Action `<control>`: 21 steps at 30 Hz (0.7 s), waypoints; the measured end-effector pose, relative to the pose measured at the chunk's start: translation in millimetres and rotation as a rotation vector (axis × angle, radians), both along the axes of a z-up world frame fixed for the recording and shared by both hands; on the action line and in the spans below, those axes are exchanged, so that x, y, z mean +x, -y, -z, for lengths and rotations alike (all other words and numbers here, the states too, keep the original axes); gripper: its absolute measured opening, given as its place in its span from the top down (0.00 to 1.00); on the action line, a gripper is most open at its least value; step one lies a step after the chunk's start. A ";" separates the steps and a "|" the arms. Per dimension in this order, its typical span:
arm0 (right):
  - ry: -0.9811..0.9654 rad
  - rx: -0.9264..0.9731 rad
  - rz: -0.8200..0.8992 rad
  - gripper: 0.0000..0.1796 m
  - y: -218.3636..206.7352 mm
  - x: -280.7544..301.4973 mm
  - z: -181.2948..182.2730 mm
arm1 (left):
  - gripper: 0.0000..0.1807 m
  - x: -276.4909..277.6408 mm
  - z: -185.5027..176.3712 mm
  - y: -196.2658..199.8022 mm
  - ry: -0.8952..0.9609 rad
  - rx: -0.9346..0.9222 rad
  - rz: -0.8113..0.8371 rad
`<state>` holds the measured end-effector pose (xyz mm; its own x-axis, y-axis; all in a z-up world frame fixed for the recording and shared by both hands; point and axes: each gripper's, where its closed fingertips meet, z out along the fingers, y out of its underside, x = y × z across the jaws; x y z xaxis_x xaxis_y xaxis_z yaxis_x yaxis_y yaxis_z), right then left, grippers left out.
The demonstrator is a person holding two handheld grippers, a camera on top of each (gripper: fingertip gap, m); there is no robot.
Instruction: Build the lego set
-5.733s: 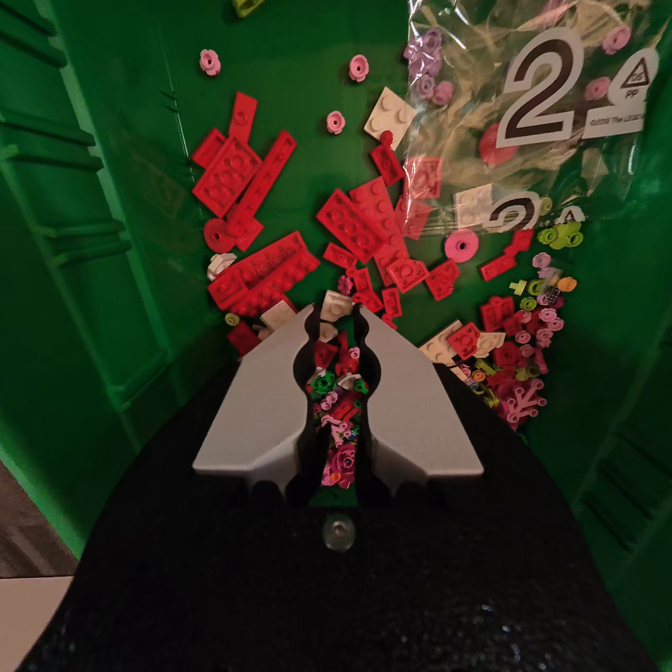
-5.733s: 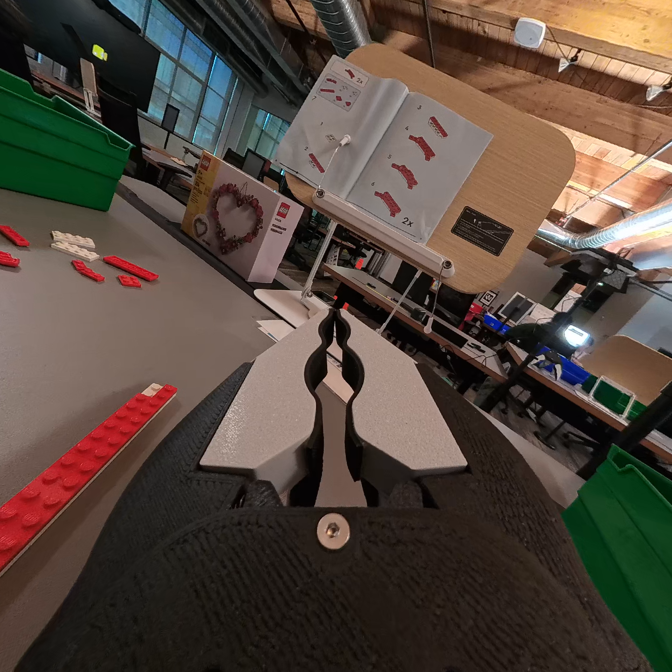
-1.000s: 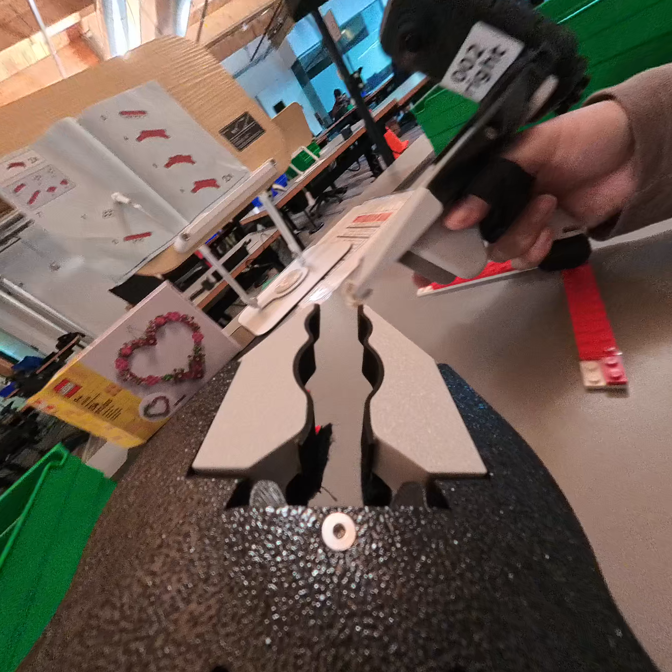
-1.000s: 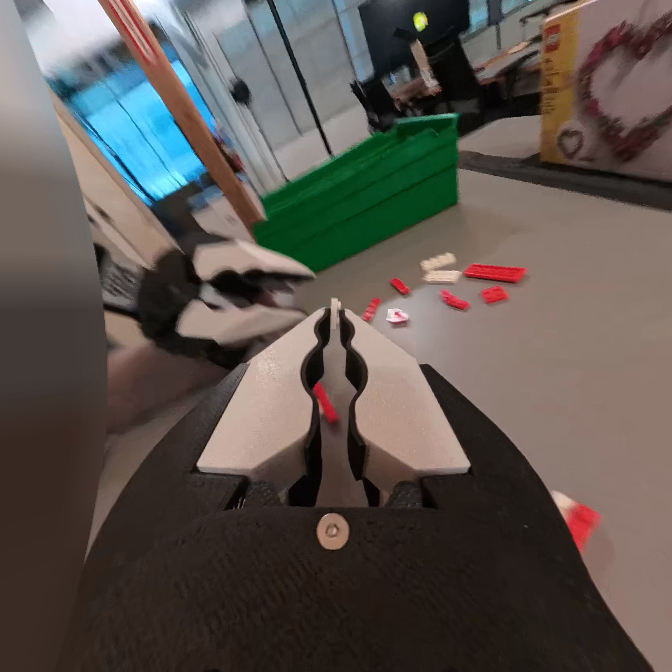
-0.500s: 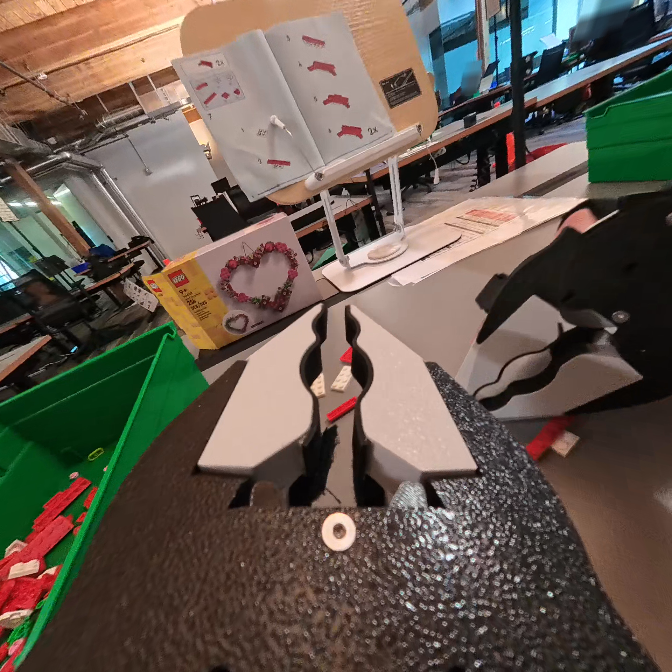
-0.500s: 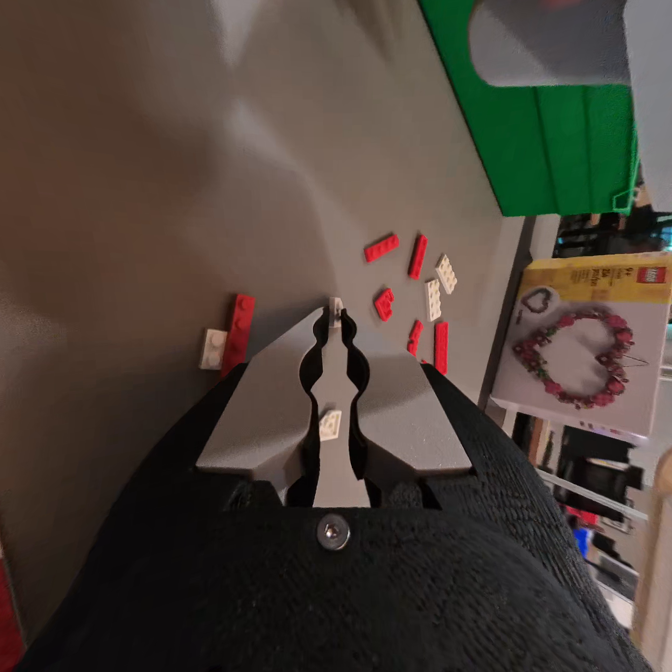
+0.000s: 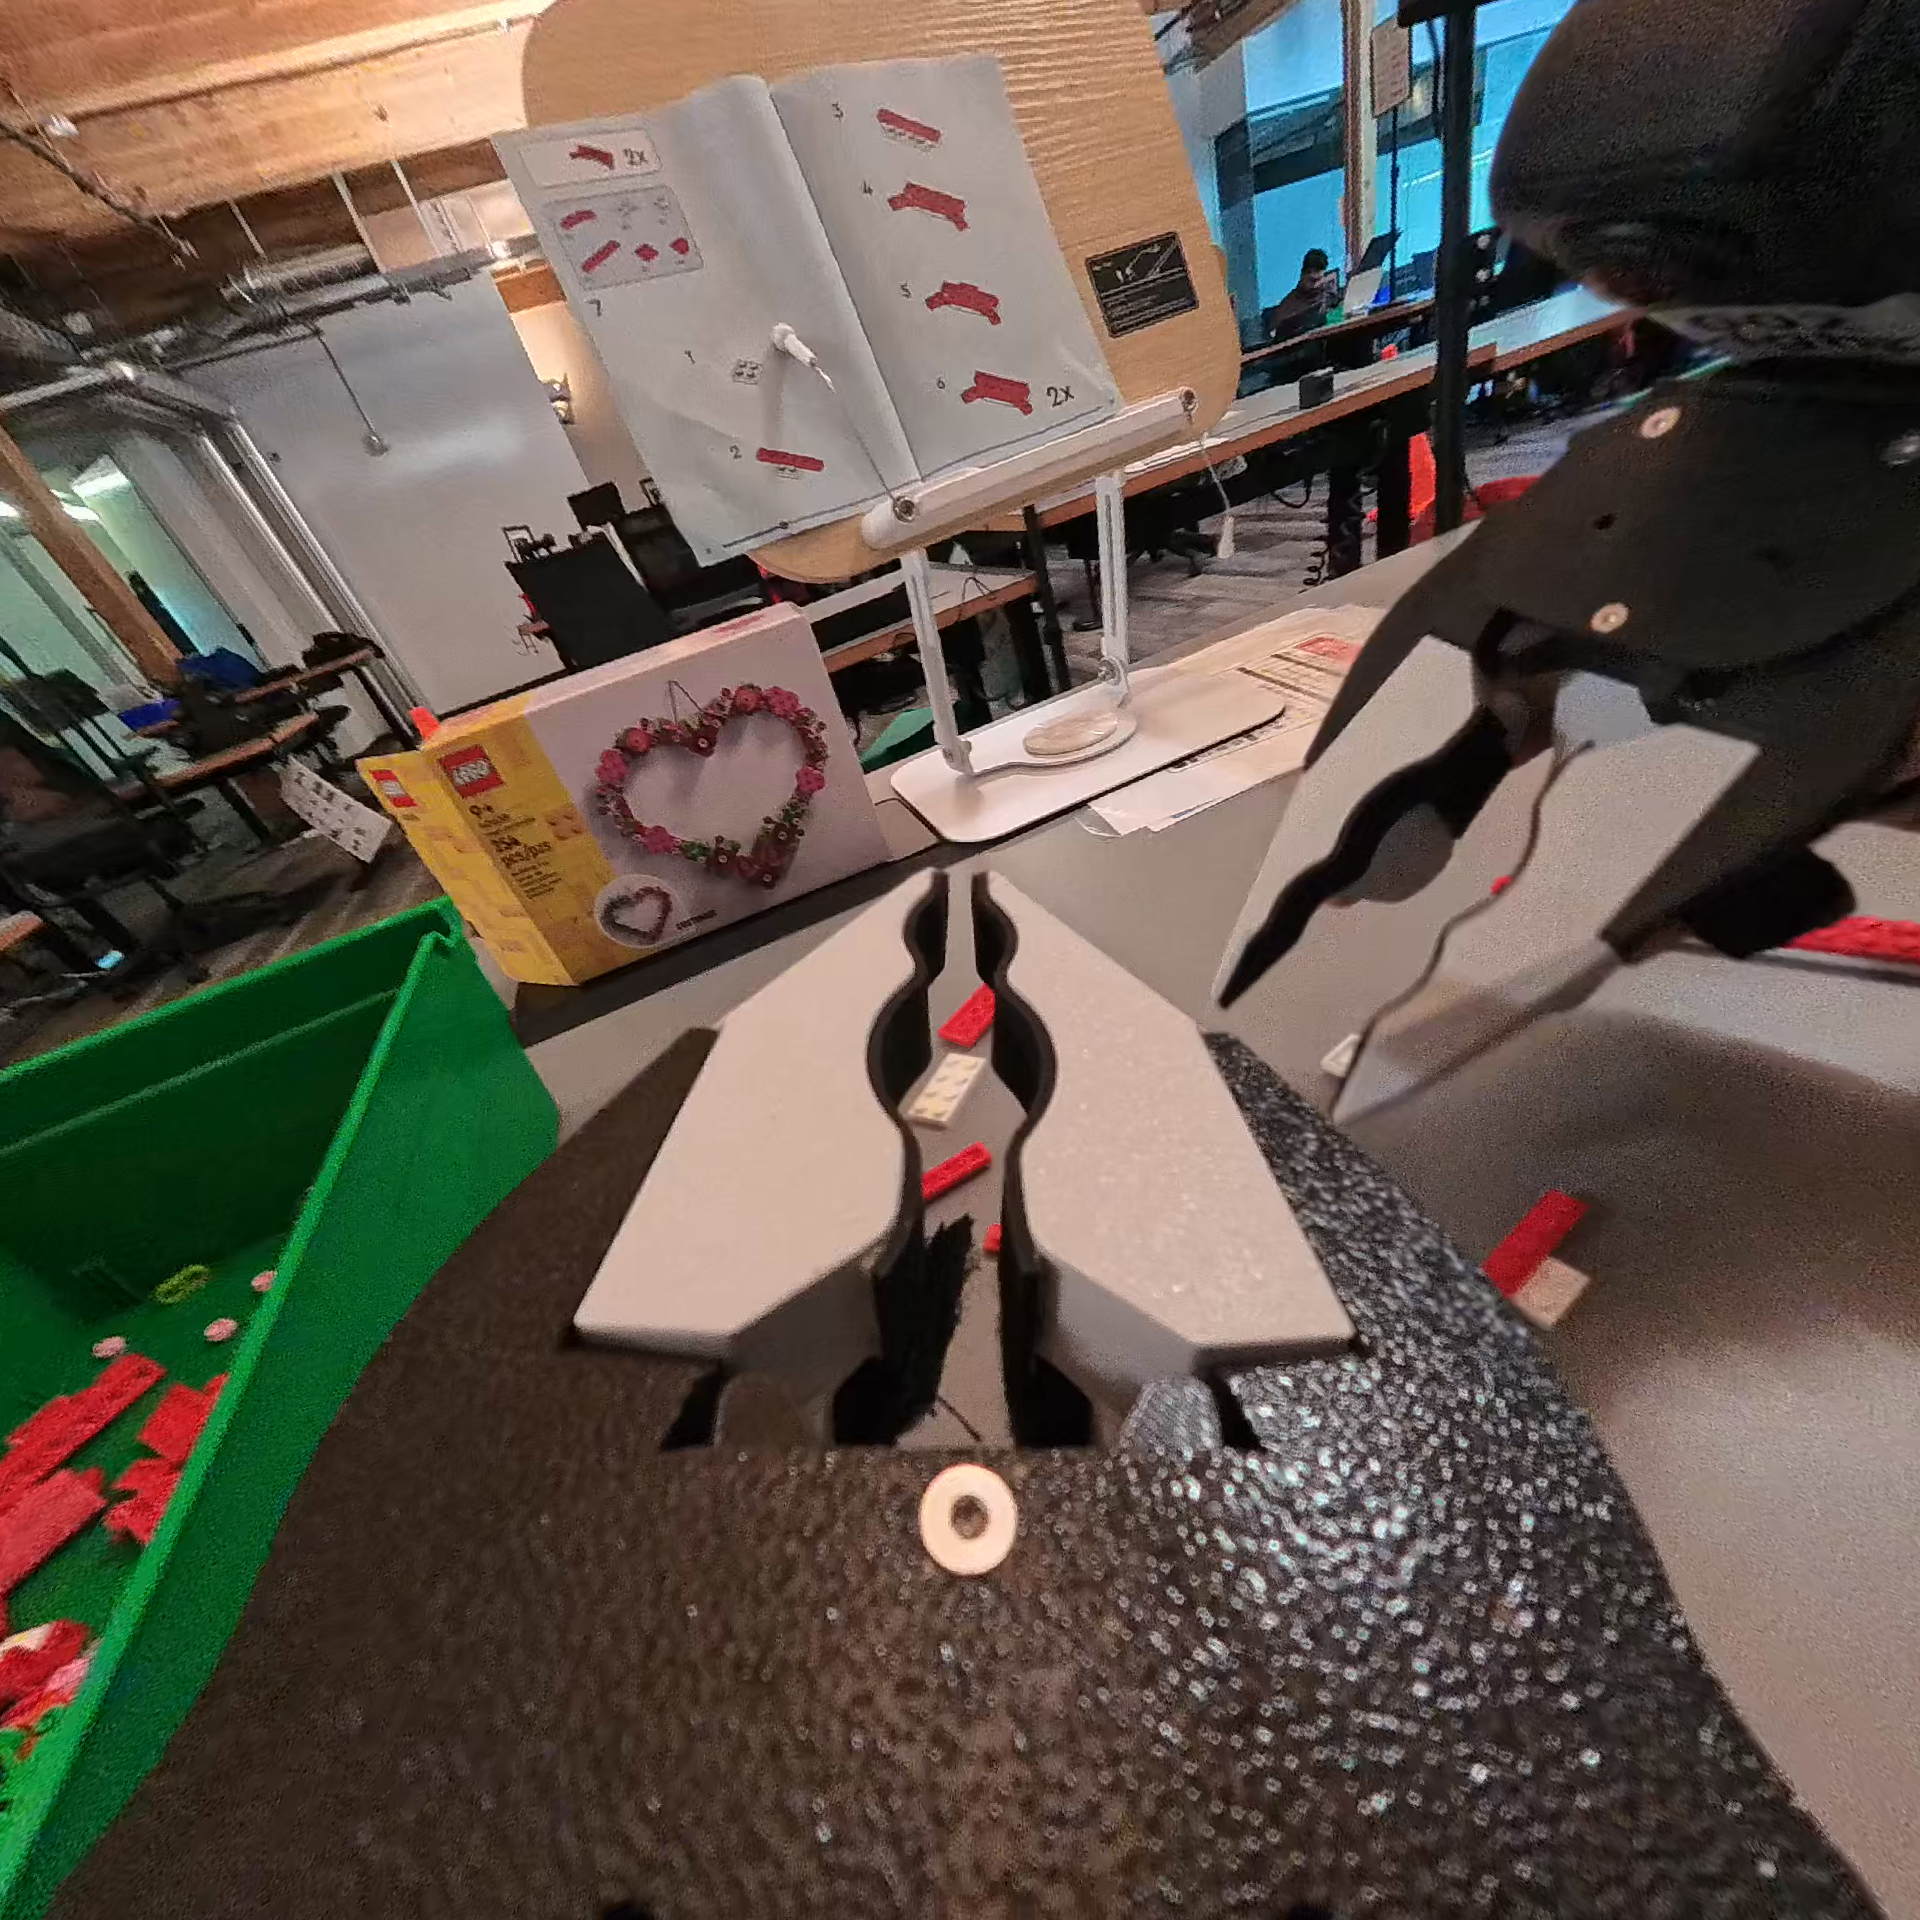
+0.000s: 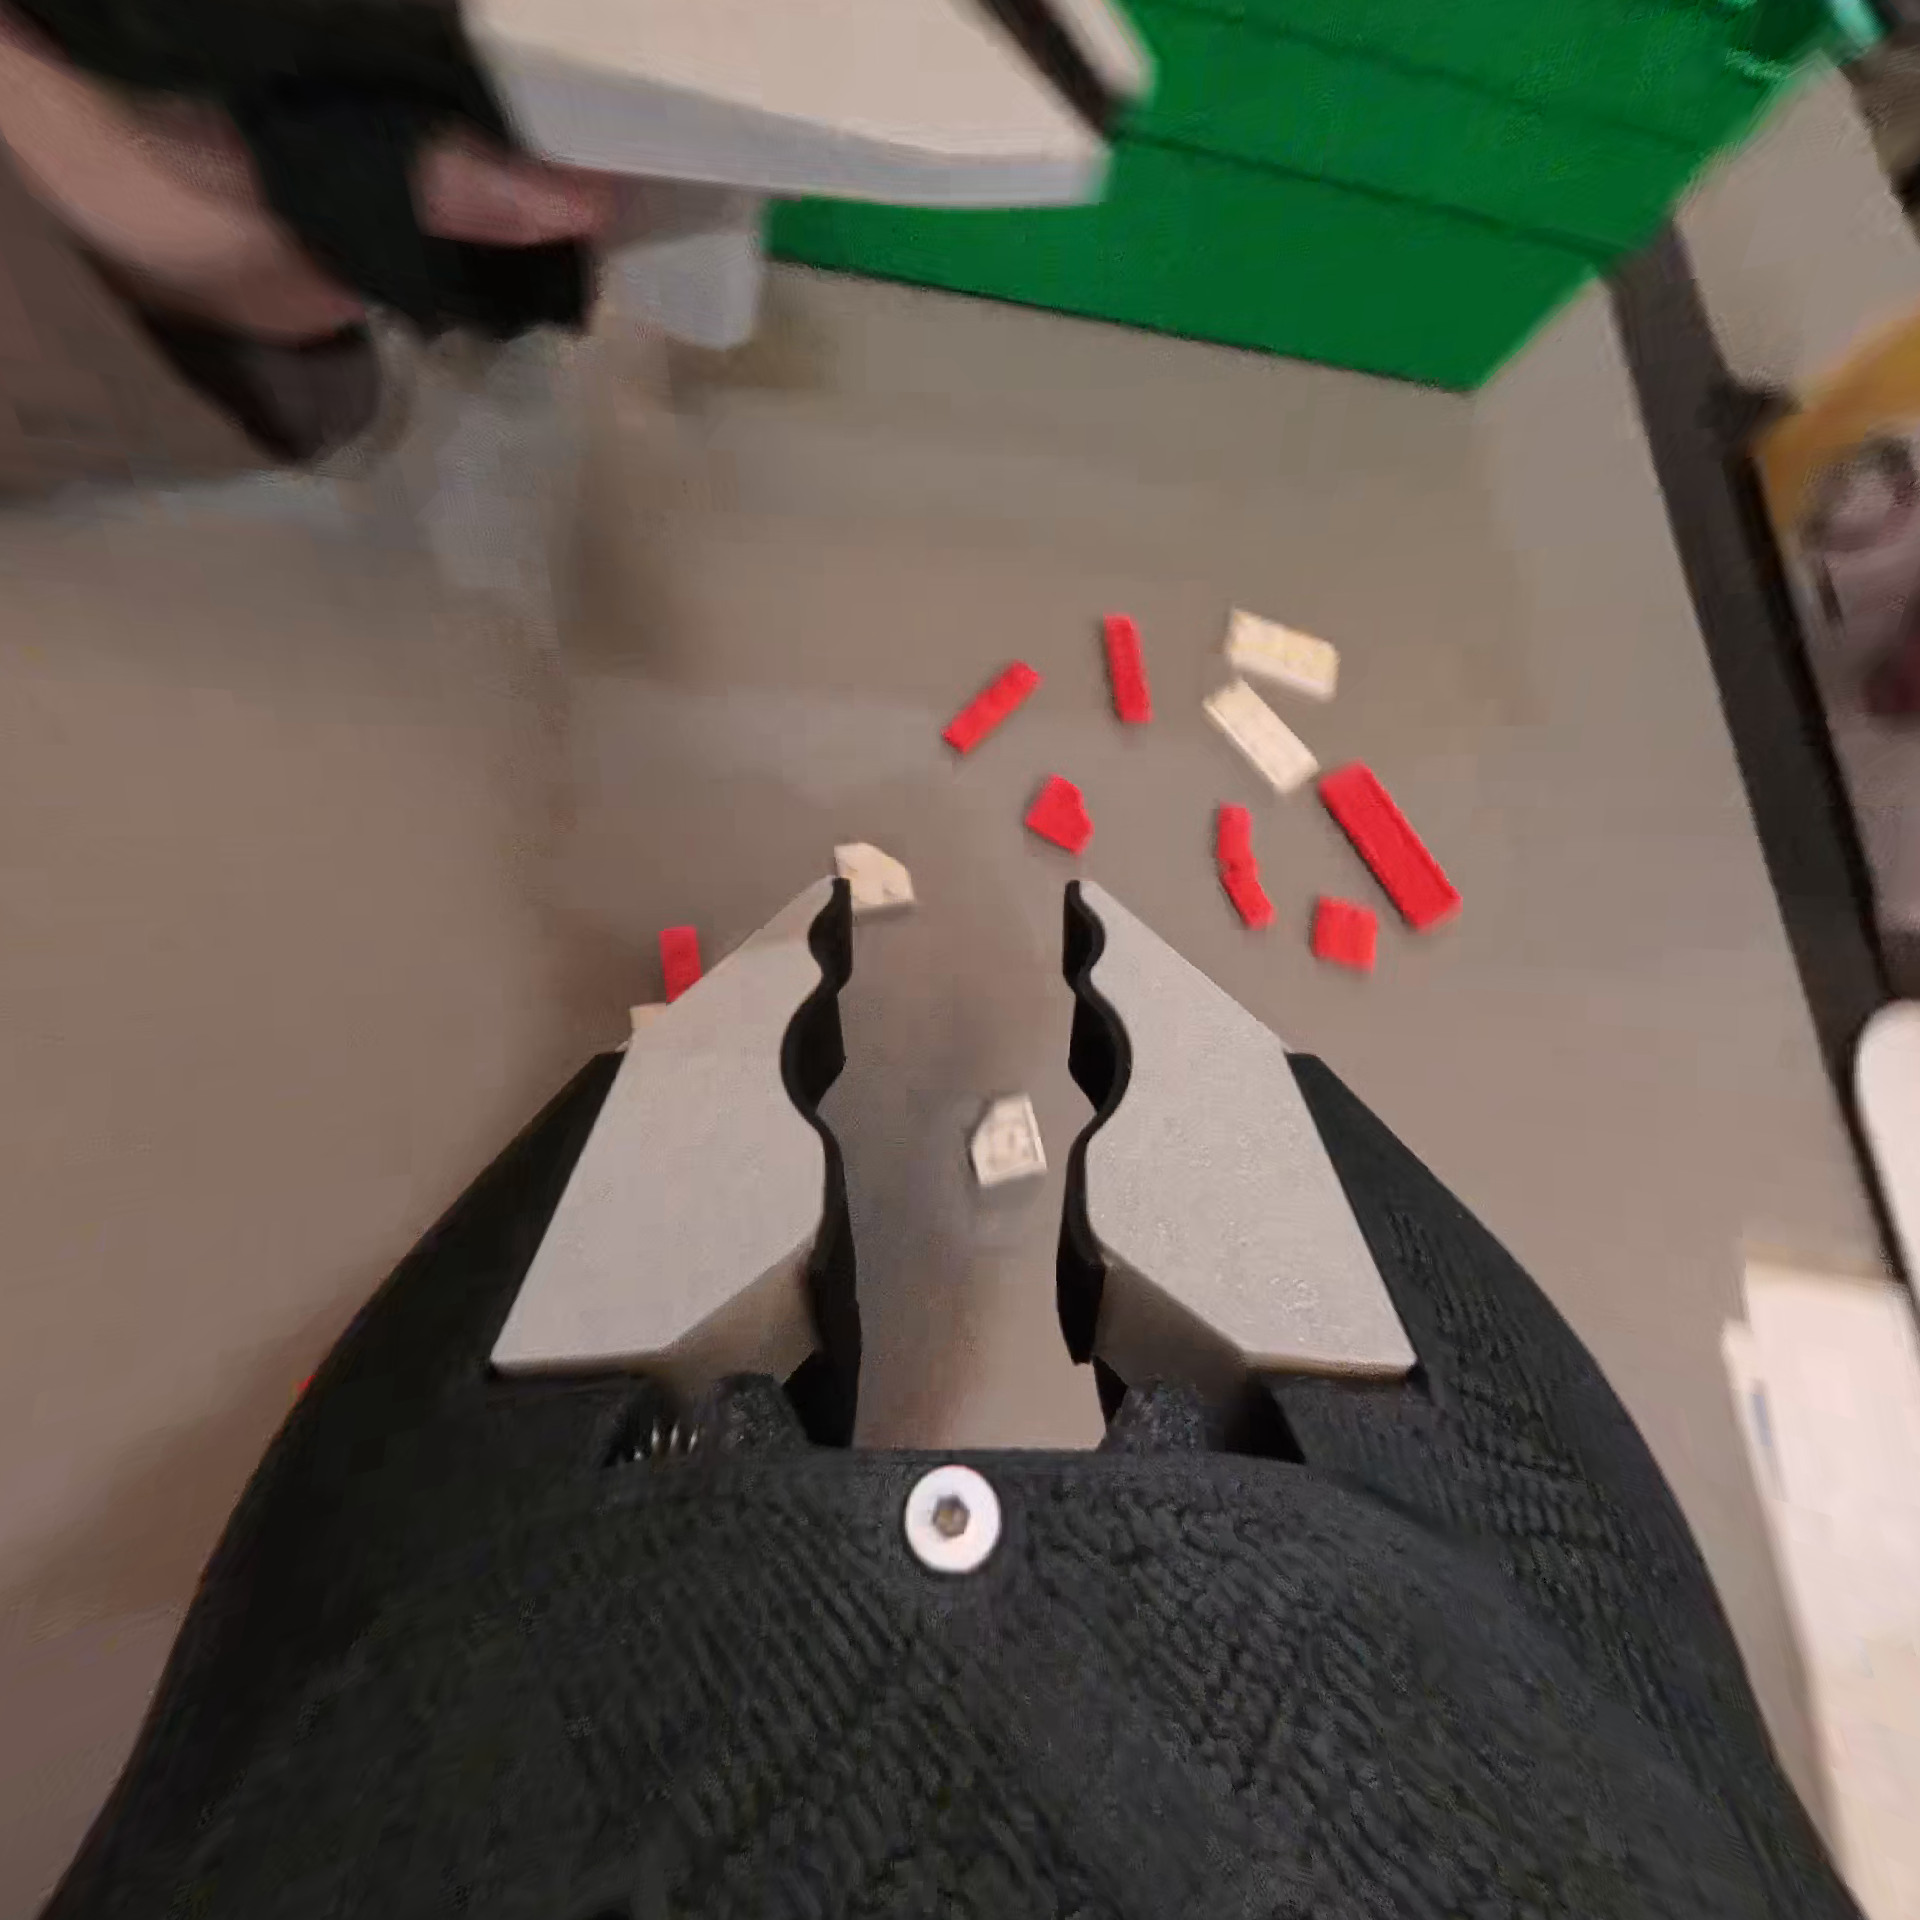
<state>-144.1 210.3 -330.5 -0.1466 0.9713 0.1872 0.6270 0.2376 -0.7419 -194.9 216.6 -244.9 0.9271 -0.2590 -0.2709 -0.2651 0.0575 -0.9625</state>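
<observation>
Red and white lego pieces lie scattered on the grey counter, a green bin at far left. Right gripper hovers over them, jaws wide and empty. Left gripper is nearly closed, holding nothing.

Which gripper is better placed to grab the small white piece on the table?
Right. The right gripper is open and pointed down, with the small white piece lying between its jaws. The left gripper is nearly shut, aimed across the table.
</observation>
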 end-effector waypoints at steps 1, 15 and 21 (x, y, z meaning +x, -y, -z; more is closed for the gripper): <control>-0.018 -0.050 0.073 0.78 -8.8 8.6 -1.7 | 0.99 1.7 1.2 -0.4 0.016 -0.012 0.010; 0.064 -0.151 0.238 0.86 -26.1 47.9 39.2 | 0.99 22.4 20.2 -2.6 0.016 -0.109 0.094; 0.039 -0.042 0.191 0.92 -24.1 42.8 34.1 | 0.98 46.9 37.5 2.0 0.156 -0.269 0.251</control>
